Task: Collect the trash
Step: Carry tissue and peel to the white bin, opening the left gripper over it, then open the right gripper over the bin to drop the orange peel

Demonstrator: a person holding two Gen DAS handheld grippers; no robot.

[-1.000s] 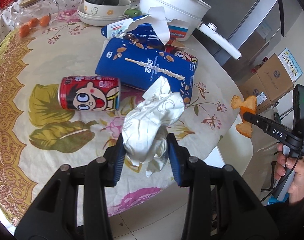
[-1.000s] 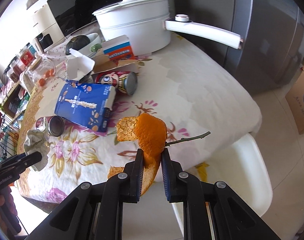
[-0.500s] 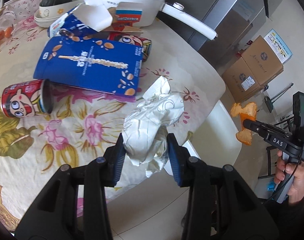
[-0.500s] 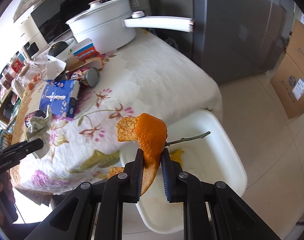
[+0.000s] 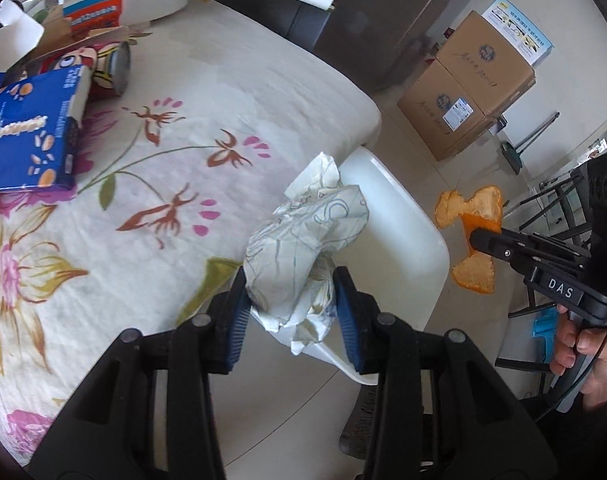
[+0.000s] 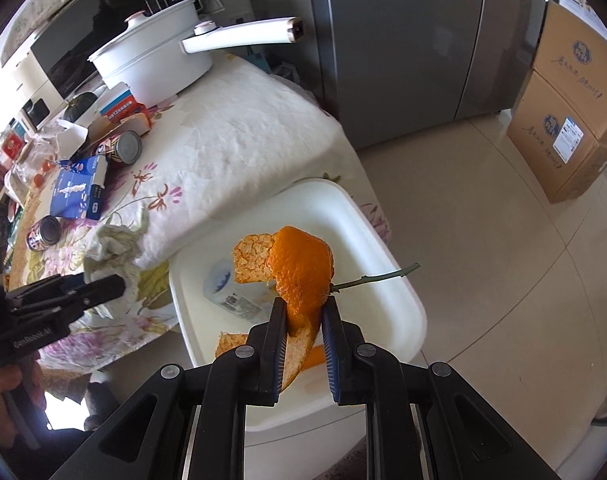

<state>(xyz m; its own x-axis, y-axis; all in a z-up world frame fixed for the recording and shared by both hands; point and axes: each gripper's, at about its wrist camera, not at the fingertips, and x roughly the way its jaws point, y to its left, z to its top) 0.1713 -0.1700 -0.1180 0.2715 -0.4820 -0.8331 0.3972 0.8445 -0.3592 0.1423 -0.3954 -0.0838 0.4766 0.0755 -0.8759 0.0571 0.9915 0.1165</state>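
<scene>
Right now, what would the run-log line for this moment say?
left gripper: shut on crumpled paper | right gripper: shut on orange peel, over white bin | bin holds a bottle

The left gripper [image 5: 291, 300] was held level with its fingers clamped on a load, while the right gripper [image 6: 303, 322] was pinched nearly closed, angled downward.

home kitchen — fridge [image 6: 403, 40], microwave [image 6: 103, 12] (floral tablecloth [image 6: 243, 132])
</scene>
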